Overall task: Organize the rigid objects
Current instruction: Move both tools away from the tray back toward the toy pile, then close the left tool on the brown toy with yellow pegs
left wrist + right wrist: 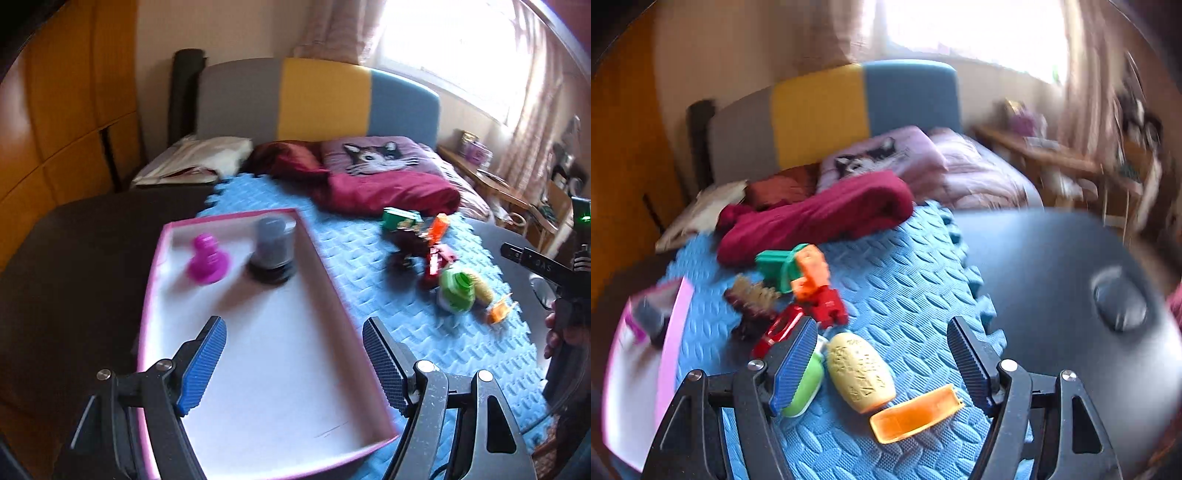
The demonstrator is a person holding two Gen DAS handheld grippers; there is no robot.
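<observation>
A pink-rimmed white box (334, 295) lies on the blue foam mat (406, 332). It holds a magenta duck-shaped toy (207, 264) and a grey cylinder (273, 249). My left gripper (293, 365) is open and empty above the box's near half. My right gripper (881, 363) is open above the mat, over a yellow oval toy (858, 373), with a green round toy (805, 387) by its left finger and an orange flat piece (916, 411) below. Further off lie green (777, 266), orange (810, 275), red (827, 304) and dark brown (753, 299) toys.
A dark red cloth (812, 218) and pillows lie behind the mat on the bed. A black round table surface (1063, 277) lies right of the mat. The box edge (674, 332) shows at the left of the right wrist view. A wooden wardrobe (55, 110) stands at the left.
</observation>
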